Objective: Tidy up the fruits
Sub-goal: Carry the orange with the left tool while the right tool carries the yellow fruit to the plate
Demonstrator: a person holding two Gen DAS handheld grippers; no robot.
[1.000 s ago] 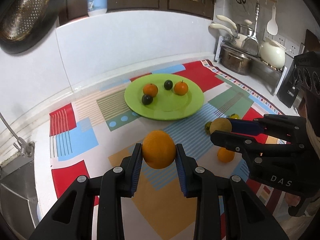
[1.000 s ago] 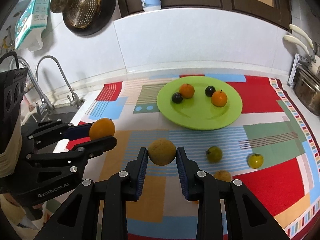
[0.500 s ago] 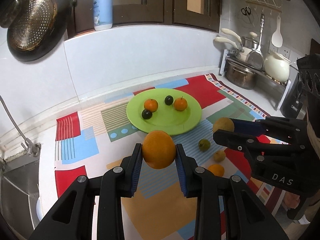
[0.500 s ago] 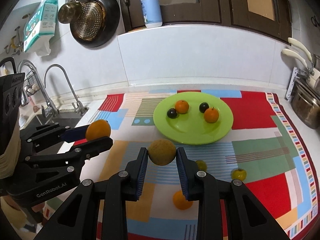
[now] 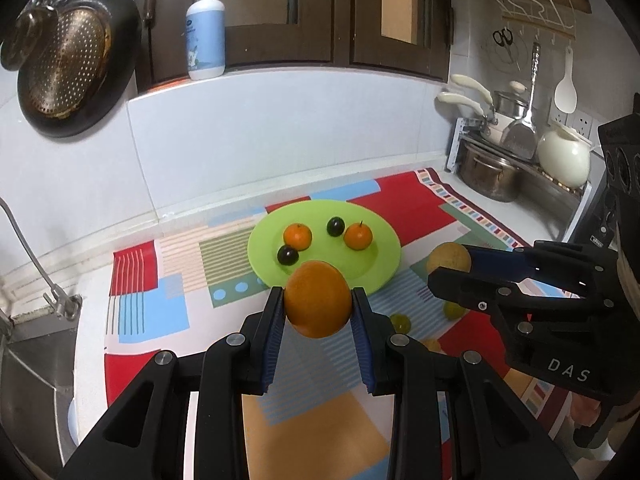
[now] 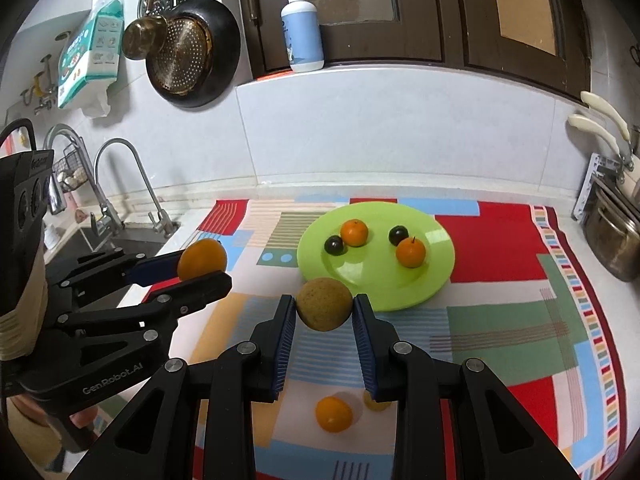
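Kitchen worktop with a patterned mat: left tool [image 5: 318, 306] grips an orange [image 5: 318, 300], right tool [image 6: 324, 310] grips a brownish fruit [image 6: 324, 304], both above the mat. Next, carry them over the green plate [image 6: 436, 276] near the back edge and release.

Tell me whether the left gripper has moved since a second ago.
Yes. The left gripper, shut on the orange, has risen and pulled back: the green plate looks smaller and farther.

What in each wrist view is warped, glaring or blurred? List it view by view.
Left wrist view: fisheye bends the backsplash and cupboard doors, corners go black; the orange in the left tongs is sharp. Right wrist view: same bowing, a glare spot on the green plate, a soft shadow beside the loose orange; no obvious motion blur.
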